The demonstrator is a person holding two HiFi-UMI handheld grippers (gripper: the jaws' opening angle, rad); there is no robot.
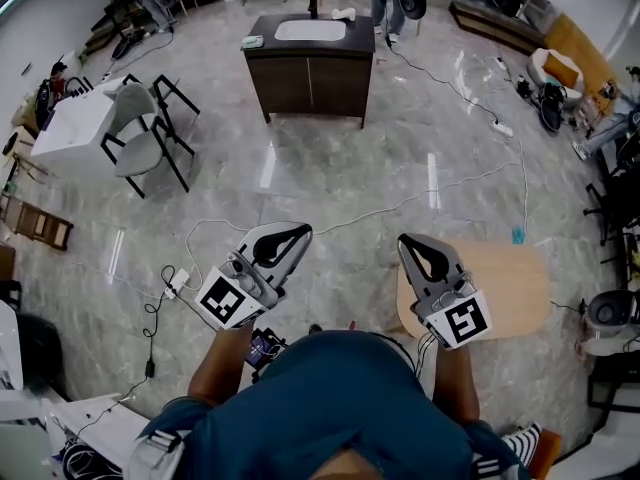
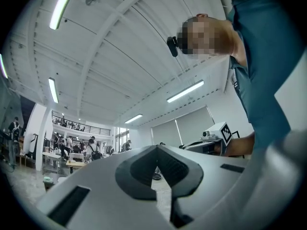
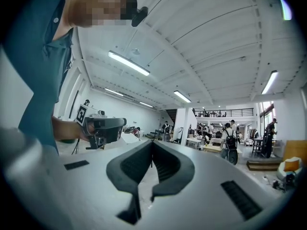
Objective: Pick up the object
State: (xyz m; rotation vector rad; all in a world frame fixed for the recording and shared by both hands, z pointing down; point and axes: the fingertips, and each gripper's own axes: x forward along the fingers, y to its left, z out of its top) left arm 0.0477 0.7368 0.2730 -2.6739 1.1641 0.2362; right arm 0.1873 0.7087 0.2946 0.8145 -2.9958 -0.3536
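Which object is to be picked I cannot tell; perhaps it lies on the far cabinet (image 1: pixel 310 68). The left gripper (image 1: pixel 290 236) and right gripper (image 1: pixel 420 253) are both closed on nothing. On the way there, the floor cables (image 1: pixel 400 203) could trip the person.
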